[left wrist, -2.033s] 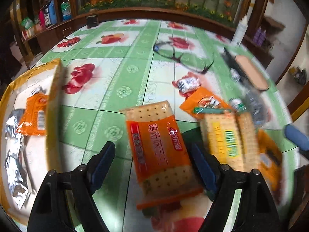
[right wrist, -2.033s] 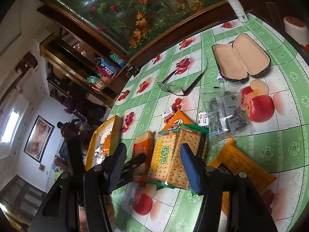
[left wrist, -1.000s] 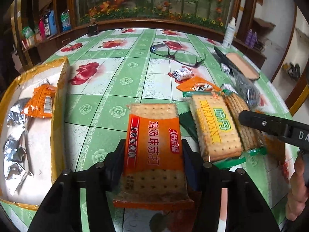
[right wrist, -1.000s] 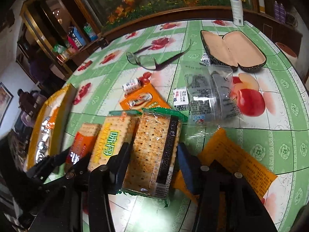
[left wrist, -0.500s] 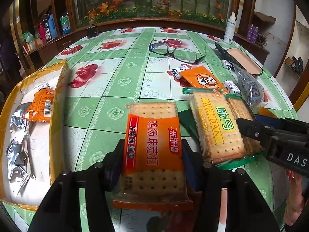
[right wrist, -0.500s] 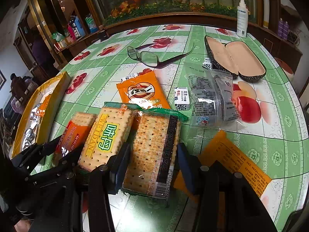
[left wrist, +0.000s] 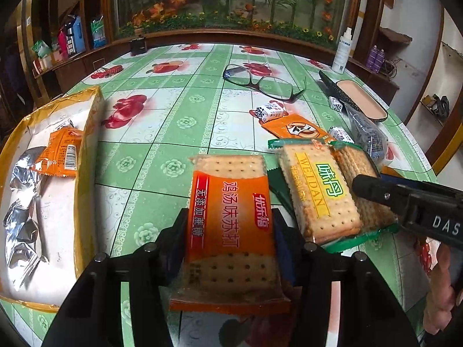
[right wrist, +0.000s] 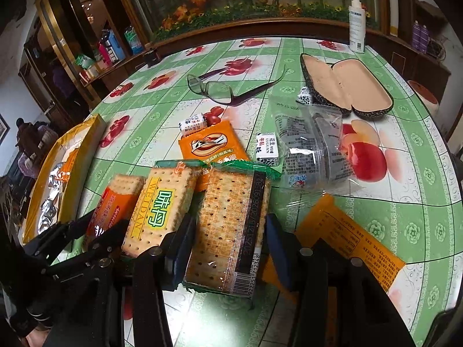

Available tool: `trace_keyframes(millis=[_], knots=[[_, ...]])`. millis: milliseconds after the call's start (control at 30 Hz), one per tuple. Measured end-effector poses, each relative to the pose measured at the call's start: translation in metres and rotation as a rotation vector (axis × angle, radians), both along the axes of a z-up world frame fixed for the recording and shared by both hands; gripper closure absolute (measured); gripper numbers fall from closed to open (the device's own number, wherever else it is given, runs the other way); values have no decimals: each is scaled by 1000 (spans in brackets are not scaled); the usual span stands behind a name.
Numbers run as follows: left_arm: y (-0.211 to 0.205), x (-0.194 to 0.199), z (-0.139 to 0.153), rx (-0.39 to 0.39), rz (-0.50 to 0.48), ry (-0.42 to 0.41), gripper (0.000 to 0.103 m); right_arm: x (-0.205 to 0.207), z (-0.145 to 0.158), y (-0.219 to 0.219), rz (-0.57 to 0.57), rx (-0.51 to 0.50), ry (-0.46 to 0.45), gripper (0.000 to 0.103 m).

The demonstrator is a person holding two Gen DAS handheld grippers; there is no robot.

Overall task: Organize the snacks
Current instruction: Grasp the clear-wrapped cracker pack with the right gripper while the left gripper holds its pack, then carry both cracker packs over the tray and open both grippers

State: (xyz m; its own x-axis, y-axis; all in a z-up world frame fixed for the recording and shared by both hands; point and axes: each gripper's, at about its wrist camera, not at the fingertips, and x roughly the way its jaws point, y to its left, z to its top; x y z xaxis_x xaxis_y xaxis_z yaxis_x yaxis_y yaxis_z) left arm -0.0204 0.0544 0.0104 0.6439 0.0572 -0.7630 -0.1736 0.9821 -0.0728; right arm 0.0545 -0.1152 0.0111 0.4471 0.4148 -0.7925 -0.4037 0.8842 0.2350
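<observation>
My left gripper (left wrist: 228,243) is shut on an orange cracker pack (left wrist: 231,217), its pads pressing the pack's long sides near the end closest to me. Just to its right lie two green-wrapped cracker packs side by side. One shows a yellow WEIDAN label (right wrist: 159,202). The other shows its barcode side (right wrist: 231,225), and my right gripper (right wrist: 228,248) is shut on it. One of that gripper's fingers (left wrist: 376,190) reaches in from the right in the left wrist view. A yellow box (left wrist: 86,150) on the left holds silver packets and an orange packet.
On the green fruit-print tablecloth lie glasses (right wrist: 225,89), an open glasses case (right wrist: 344,86), an orange snack pouch (right wrist: 211,144), small wrapped candies (right wrist: 267,149), a clear packet (right wrist: 312,144) and a flat orange packet (right wrist: 347,240). A spray bottle (right wrist: 357,26) stands at the far edge.
Two seconds ago my left gripper stood open around the orange pack; it has since closed on it. The right gripper closed on the barcode pack, and its view levelled out.
</observation>
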Motion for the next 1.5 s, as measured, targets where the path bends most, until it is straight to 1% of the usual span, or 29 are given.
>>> trace_keyframes(millis=[133,233,367,633,833,1333,1500], knots=[[2,-4,3,-8,7,-12,50,-2,6,-2,-6,14,-17,51],[0,-8,7,12,10,-30,50,-4,11,-4,-15,26,-31,51],[-2,-13,15,18,5,-53,50,-3,15,-7,-27,41,-40,51],[0,-21,26,15,12,-80,50,-9,22,-7,-12,73,-65,51],[8,-27,34,4,28,-97,50,-13,24,-4,9,83,-75,51],[33,-42,50,-29,76,-143,50,-15,28,-5,12,101,-104,50],[47,-50,56,-40,100,-159,50,-16,28,-2,12,124,-80,50]])
